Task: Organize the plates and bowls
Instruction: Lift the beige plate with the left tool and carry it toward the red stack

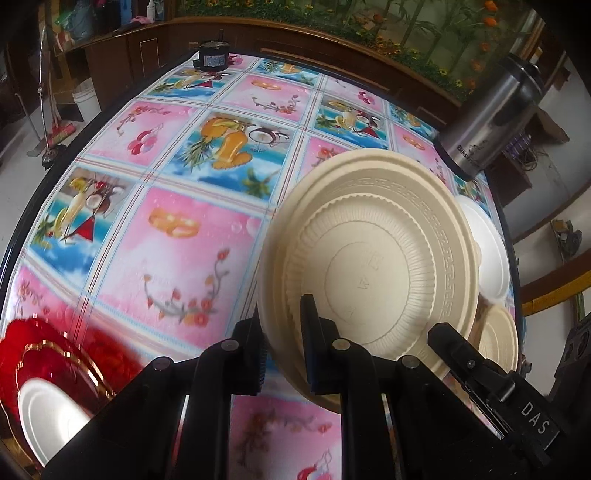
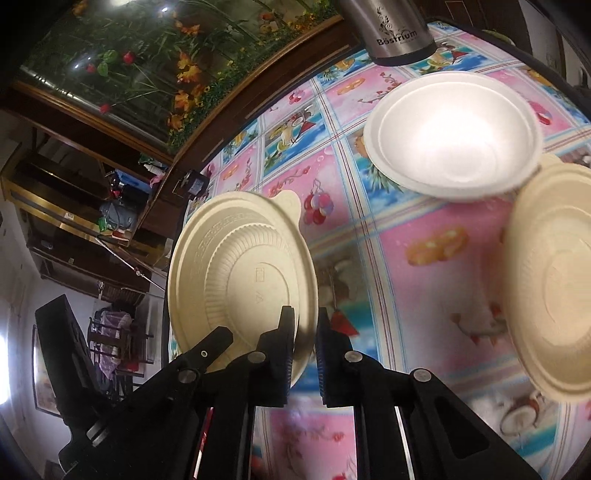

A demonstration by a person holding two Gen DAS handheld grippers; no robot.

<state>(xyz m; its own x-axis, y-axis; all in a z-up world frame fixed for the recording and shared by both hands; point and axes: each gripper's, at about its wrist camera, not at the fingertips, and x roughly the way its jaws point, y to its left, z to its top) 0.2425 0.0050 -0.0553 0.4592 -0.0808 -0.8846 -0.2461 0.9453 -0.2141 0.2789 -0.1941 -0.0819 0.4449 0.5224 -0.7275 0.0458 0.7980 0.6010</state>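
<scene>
A: One wide table under a glossy pink-and-blue fruit-print oilcloth carries everything. How do the grippers stand above it?

B: Both reach forward over the cloth, each tilted. The left gripper pinches the rim of a beige ribbed plastic bowl, one finger inside, one outside; the bowl hangs tipped, its hollow facing the camera, clear of the cloth.

A: And the right gripper?

B: It clamps the edge of that same bowl from the other side, fingers pressed onto the rim.

A: What sits nearby?

B: A smooth white round foam bowl rests on the cloth beyond, touching a second beige ribbed bowl at the right edge. A brushed-steel flask stands behind them. At the left gripper's near left, a red glass dish with a gilt scalloped rim holds a white plate. A small black cylinder stands at the far edge.
</scene>
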